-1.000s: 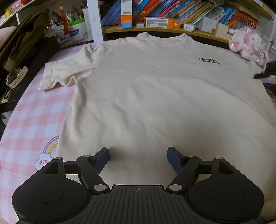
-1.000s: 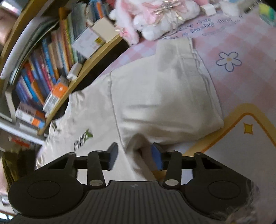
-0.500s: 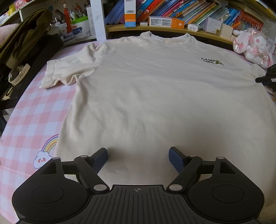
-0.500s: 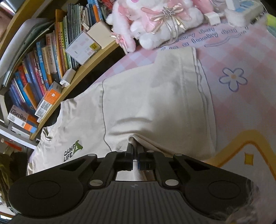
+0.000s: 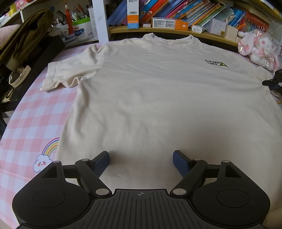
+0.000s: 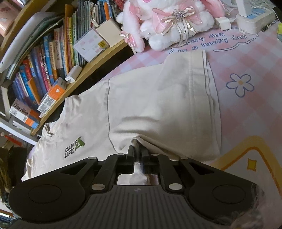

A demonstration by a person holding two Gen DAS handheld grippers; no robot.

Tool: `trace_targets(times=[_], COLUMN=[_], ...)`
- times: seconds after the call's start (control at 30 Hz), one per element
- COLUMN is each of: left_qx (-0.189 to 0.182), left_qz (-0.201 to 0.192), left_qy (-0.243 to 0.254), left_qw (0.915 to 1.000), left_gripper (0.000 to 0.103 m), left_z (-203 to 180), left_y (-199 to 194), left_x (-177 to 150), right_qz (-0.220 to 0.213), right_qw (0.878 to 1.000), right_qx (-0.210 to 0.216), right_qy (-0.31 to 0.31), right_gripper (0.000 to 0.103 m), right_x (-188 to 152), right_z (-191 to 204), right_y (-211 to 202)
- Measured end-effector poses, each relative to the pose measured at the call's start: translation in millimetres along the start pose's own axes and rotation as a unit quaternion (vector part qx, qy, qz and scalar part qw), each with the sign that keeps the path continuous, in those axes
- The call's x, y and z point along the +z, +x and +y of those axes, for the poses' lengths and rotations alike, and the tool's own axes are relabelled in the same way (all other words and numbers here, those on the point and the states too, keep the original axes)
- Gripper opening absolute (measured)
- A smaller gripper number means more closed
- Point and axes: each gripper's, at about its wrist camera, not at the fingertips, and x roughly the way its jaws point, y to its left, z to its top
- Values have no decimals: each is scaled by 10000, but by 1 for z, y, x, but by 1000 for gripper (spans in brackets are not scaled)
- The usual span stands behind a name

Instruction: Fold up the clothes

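Observation:
A cream T-shirt (image 5: 158,98) with a small green chest logo (image 5: 216,63) lies flat, front up, on a pink checked table cover (image 5: 31,123), collar toward the bookshelf. Above the shirt's lower hem, my left gripper (image 5: 141,161) hangs open with nothing between its blue pads. Seen from the right wrist, the same T-shirt (image 6: 158,105) shows its right sleeve, and my right gripper (image 6: 135,151) is shut on a pinched fold of cloth at the sleeve's underarm edge. In the left wrist view, the right gripper (image 5: 272,82) shows at the far right edge.
A shelf of books (image 5: 176,15) runs along the back edge. A pink and white plush rabbit (image 6: 167,22) sits beyond the right sleeve, with a white power strip (image 6: 253,19) beside it. A dark green garment (image 5: 26,35) and a watch (image 5: 17,77) lie at the left.
My right gripper went from open to shut, pinching the cloth by the sleeve, and has lifted it slightly. The left gripper stayed open and drew back a little toward the hem.

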Motion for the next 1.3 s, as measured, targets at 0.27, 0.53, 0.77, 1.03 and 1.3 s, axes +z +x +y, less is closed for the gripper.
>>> trace_targets(times=[0.27,0.53,0.77,1.03,1.3], left_qx=[87,271,431,439,439], left_qz=[-8,-125,8,37,-355], left_qy=[56,-54,-289,-479,-970], left_qw=[9999,9995,9987,9979,9937], left_gripper=[82,82,82,82,82], left_z=[-1,6,17,22,47], left_y=[-6,-13,-10,-12,-28], left_x=[1,2,-4,-11,-8], right_qz=[-3,73,117,90,-7], right_qw=[9976,9769,9650,9484,9523], right_qx=[-54,-428,-690,-892,-927], right_qy=[-685,-2093,-2529,-3042,-2907], right_gripper=[33,39,34,25,48], right_x=[-27,-75,-93,-99,-106], right_z=[8,35,35,38,43], right_y=[-34,-53,-54,-53,-58])
